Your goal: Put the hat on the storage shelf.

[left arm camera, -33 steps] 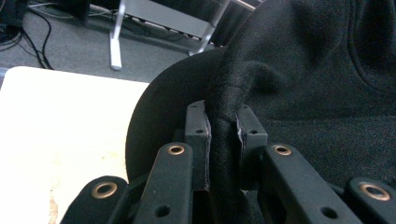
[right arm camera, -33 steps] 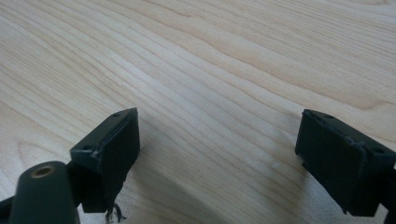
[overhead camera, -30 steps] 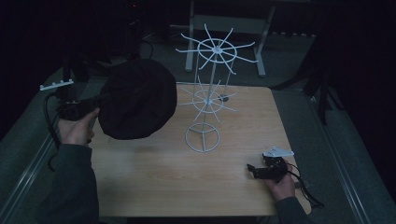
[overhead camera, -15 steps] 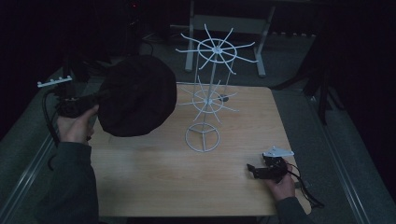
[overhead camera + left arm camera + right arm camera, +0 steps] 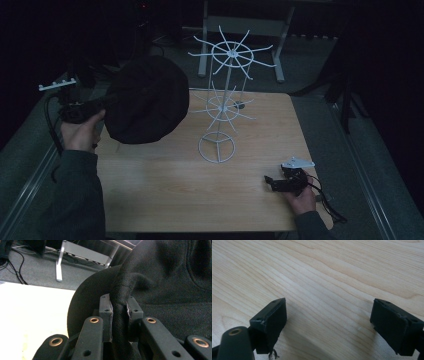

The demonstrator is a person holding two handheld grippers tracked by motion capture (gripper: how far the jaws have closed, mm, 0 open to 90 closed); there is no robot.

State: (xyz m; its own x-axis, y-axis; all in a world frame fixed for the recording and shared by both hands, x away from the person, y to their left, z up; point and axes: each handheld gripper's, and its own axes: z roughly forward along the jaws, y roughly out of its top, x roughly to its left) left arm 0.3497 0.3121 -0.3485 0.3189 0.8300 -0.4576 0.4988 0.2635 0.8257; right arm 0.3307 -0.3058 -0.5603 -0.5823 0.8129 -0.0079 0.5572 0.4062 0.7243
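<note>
A black hat (image 5: 145, 100) hangs in the air over the table's left side, left of the white wire rack (image 5: 220, 107). My left gripper (image 5: 102, 104) is shut on its brim (image 5: 119, 307); the two pads pinch the folded fabric edge in the left gripper view. The rack has a ring base (image 5: 218, 148) and two tiers of spokes, with nothing on them. My right gripper (image 5: 270, 181) rests low near the table's front right corner. Its jaws stand wide apart above bare wood in the right gripper view (image 5: 328, 322), with nothing between them.
The light wooden table (image 5: 165, 190) stands on a grey floor. A metal table frame (image 5: 245, 30) and cables lie beyond the far edge. A cable (image 5: 327, 202) trails from the right gripper off the right front corner.
</note>
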